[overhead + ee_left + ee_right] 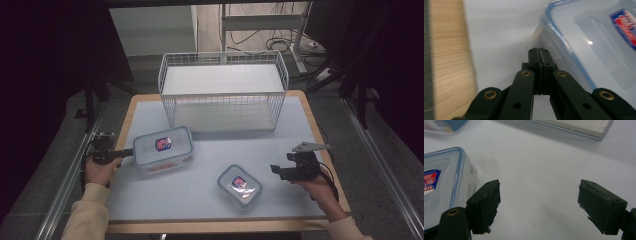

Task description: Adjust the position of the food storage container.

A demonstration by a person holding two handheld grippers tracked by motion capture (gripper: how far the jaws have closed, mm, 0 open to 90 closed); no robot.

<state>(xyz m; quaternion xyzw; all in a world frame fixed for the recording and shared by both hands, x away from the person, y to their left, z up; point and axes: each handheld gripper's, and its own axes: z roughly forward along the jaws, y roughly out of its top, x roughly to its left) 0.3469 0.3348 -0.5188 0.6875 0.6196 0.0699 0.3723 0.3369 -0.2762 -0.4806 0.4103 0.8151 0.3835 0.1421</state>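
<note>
Over at the left edge of the pale blue tabletop (pixel 210 200), the left tongs (pixel 129 151) are lying level and pointing rightward, clenched on nothing; in the left gripper view the left tongs (pixel 538 51) are showing their two black tips pressed flat together. Their closed tips are sitting right at the left short end of the larger clear plastic box with a blue-rimmed lid and a red-and-blue label (pixel 163 149), touching it or very nearly so; the frames are not settling which. That box is resting on the left half of the tabletop, its long axis running roughly left to right and tilting slightly up toward the far edge, so the tongs are lining up almost along that axis. To my reading, a shove along the long axis is what this pose is setting up, with the box lying directly ahead of the left tips.

Further right, near the front edge, a smaller clear plastic box with the same blue rim and label (pixel 240 185) is sitting at an angle. Behind both, a white wire basket (pixel 223 58) is standing at the far edge.

At the right edge, the right tongs (pixel 274 170) are hovering released, jaws spread wide, with the smaller box just to their left and the right hand nearer to it.
</note>
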